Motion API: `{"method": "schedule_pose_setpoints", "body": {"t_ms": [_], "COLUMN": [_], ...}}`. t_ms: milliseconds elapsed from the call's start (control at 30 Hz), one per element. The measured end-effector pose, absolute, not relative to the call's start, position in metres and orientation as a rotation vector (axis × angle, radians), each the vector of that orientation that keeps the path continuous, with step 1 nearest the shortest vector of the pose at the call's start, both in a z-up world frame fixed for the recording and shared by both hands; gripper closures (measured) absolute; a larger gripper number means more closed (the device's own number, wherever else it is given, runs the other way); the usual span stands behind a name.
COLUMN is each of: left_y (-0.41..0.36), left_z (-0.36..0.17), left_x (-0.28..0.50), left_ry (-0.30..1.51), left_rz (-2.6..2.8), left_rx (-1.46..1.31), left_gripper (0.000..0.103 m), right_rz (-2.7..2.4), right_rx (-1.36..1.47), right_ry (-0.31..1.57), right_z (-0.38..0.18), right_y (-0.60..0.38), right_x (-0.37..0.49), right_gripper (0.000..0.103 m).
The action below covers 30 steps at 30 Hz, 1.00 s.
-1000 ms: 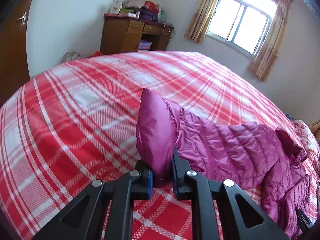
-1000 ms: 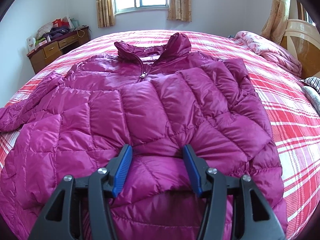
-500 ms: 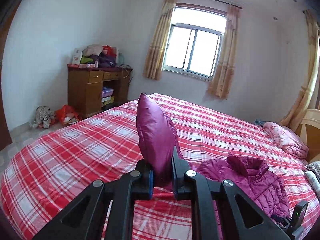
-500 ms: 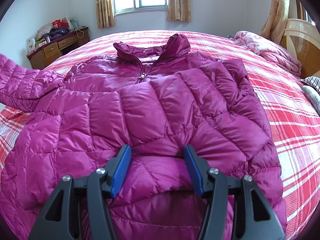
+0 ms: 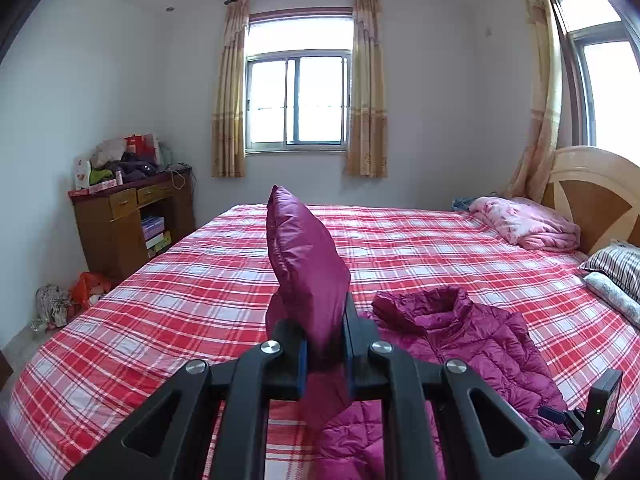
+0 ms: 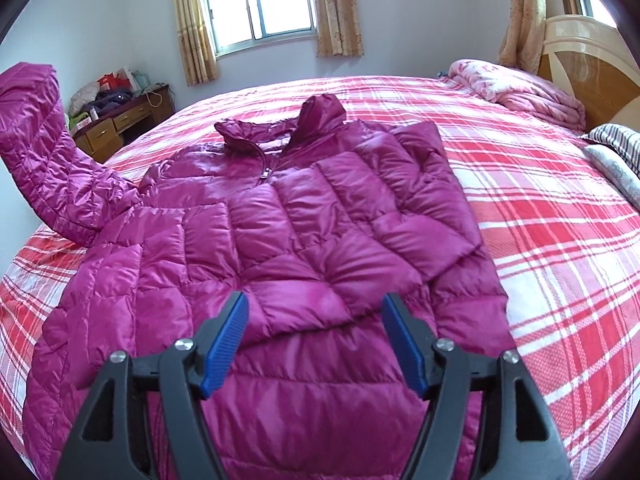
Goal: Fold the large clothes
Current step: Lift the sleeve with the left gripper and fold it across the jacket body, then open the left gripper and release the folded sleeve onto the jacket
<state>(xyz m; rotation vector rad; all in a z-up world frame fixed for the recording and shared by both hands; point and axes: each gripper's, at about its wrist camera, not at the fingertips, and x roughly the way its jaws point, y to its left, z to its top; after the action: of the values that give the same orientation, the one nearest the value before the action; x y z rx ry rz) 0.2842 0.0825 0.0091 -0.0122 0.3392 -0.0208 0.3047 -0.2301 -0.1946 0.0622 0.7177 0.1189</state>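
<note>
Plaid bed (image 6: 560, 208): jacket (image 6: 312, 216) lengthwise, collar toward window; left gripper (image 5: 324, 350) clamps sleeve (image 5: 304, 256), right gripper (image 6: 316, 344) just widened, empty

The left wrist camera looked nearly level along its fingers across the plaid bed (image 5: 192, 300) toward the window (image 5: 298, 100) at twelve o'clock. The right wrist camera tilted steeply down, close over the magenta jacket (image 6: 304, 232). Both views shared jacket (image 5: 480, 344), bed (image 6: 560, 240), window (image 6: 260, 0) and the headboard (image 5: 592, 200) at two o'clock.
</note>
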Motion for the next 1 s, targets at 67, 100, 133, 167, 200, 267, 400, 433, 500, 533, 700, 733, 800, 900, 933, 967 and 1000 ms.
{"method": "schedule_pose_setpoints", "body": {"t_ms": [67, 100, 133, 167, 200, 267, 400, 433, 500, 533, 700, 733, 800, 900, 933, 967, 1000], "left_y": [0.065, 0.056, 0.046, 0.037, 0.028, 0.011, -0.026, -0.035, -0.054, -0.061, -0.09, -0.093, -0.099, -0.105, -0.108, -0.112, -0.114], "left_z": [0.009, 0.008, 0.007, 0.005, 0.003, -0.002, -0.021, -0.027, -0.042, -0.048, -0.08, -0.084, -0.091, -0.094, -0.094, -0.093, -0.091], "left_x": [0.286, 0.286, 0.286, 0.287, 0.288, 0.294, 0.309, 0.313, 0.321, 0.324, 0.33, 0.33, 0.33, 0.326, 0.324, 0.321, 0.318], "left_ry": [0.345, 0.347, 0.349, 0.353, 0.36, 0.383, 0.431, 0.446, 0.478, 0.497, 0.568, 0.578, 0.598, 0.608, 0.611, 0.609, 0.597], "left_rz": [-0.054, -0.07, -0.084, -0.1, -0.11, -0.125, -0.166, -0.18, -0.206, -0.224, -0.285, -0.291, -0.312, -0.344, -0.356, -0.365, -0.369], "left_rx": [0.01, 0.026, 0.043, 0.056, 0.07, 0.097, 0.138, 0.149, 0.174, 0.177, 0.206, 0.212, 0.212, 0.213, 0.22, 0.234, 0.243], "left_gripper": [0.09, 0.09, 0.09, 0.09, 0.09, 0.09, 0.09, 0.09, 0.09, 0.09, 0.09, 0.09, 0.089, 0.089, 0.087, 0.082, 0.076], "right_rz": [0.112, 0.111, 0.11, 0.11, 0.112, 0.115, 0.126, 0.127, 0.135, 0.14, 0.152, 0.151, 0.149, 0.152, 0.154, 0.156, 0.157], "right_rx": [0.075, 0.087, 0.098, 0.111, 0.122, 0.128, 0.11, 0.108, 0.117, 0.127, 0.155, 0.154, 0.15, 0.15, 0.153, 0.155, 0.155], "right_ry": [0.717, 0.716, 0.719, 0.726, 0.728, 0.728, 0.728, 0.723, 0.712, 0.706, 0.686, 0.686, 0.685, 0.685, 0.686, 0.687, 0.688], "right_z": [-0.197, -0.199, -0.201, -0.204, -0.206, -0.207, -0.211, -0.211, -0.212, -0.212, -0.213, -0.212, -0.212, -0.213, -0.213, -0.213, -0.213], "right_y": [-0.234, -0.238, -0.241, -0.244, -0.246, -0.247, -0.242, -0.242, -0.244, -0.245, -0.249, -0.249, -0.248, -0.248, -0.248, -0.248, -0.248], "right_x": [0.303, 0.3, 0.298, 0.299, 0.296, 0.296, 0.298, 0.296, 0.294, 0.293, 0.29, 0.29, 0.291, 0.291, 0.29, 0.291, 0.291], "right_gripper": [0.032, 0.032, 0.032, 0.032, 0.032, 0.031, 0.023, 0.022, 0.021, 0.021, 0.021, 0.021, 0.021, 0.02, 0.02, 0.02, 0.019]}}
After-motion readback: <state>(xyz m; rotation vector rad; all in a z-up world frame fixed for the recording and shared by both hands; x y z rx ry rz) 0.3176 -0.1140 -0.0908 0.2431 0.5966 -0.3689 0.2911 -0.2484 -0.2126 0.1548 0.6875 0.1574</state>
